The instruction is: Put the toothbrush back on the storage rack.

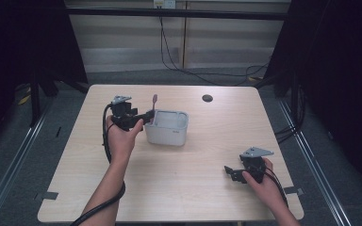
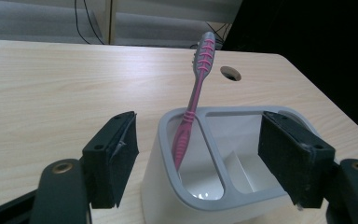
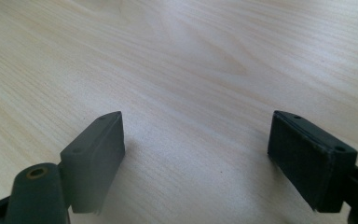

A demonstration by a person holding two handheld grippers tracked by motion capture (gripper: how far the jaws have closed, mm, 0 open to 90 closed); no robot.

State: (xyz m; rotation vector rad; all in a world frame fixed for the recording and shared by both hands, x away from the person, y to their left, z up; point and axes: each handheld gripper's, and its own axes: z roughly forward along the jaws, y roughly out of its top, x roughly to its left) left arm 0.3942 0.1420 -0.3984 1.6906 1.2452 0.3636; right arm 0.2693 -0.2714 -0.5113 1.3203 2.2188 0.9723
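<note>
Here, a pale wooden table [image 1: 179,174] carries a light grey holder [image 1: 167,127] with two compartments, standing slightly left of the table's middle. A pink and grey toothbrush [image 1: 153,104] stands in the holder's left compartment, handle down, leaning so that its head rises above the rim. In the left gripper view the toothbrush [image 2: 194,102] rests against the inner wall of that compartment, and the holder [image 2: 168,186] sits between the two black jaws, which are spread wide on either side of it without touching the brush.

The left claw [image 1: 147,116] is released, held by the person's left hand [image 1: 120,136] right at the holder's left end, close to the toothbrush. A black cable [image 1: 107,141] trails from it down along the forearm.

The right claw [image 1: 231,173] is also released, its jaws wide apart over bare table, as the right gripper view shows [image 3: 196,158]. The person's right hand [image 1: 263,181] holds it low near the table's front right corner, well apart from the holder.

A small dark round hole [image 1: 207,98] sits in the table near its far edge.
</note>
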